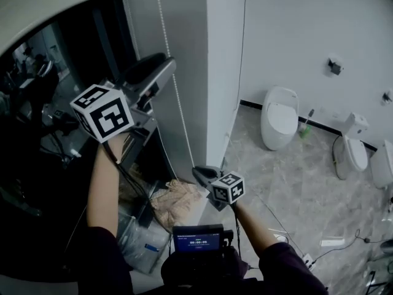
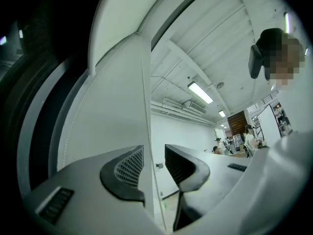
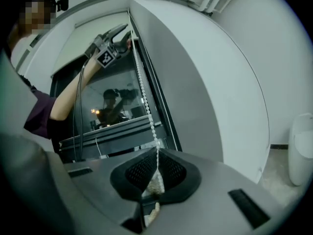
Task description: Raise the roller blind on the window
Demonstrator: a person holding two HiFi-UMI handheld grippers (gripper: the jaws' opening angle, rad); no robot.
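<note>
The white bead chain (image 1: 176, 100) hangs down the grey window jamb beside the dark window glass (image 1: 73, 54). My left gripper (image 1: 161, 66) is raised high at the chain; its jaws stand open with the chain (image 2: 146, 106) running between the pads, untouched. My right gripper (image 1: 198, 171) is low, near the sill, and is shut on the chain (image 3: 142, 89), with beads bunched between its pads (image 3: 155, 177). The pale roller blind (image 3: 90, 33) covers only the top of the window. The left gripper (image 3: 120, 35) shows up there at the chain.
A crumpled brown paper bag (image 1: 177, 201) and a plastic-wrapped box (image 1: 140, 243) lie below the window. A urinal (image 1: 279, 117) and toilets (image 1: 350, 149) stand on the tiled floor to the right. Cables (image 1: 344, 241) trail across that floor.
</note>
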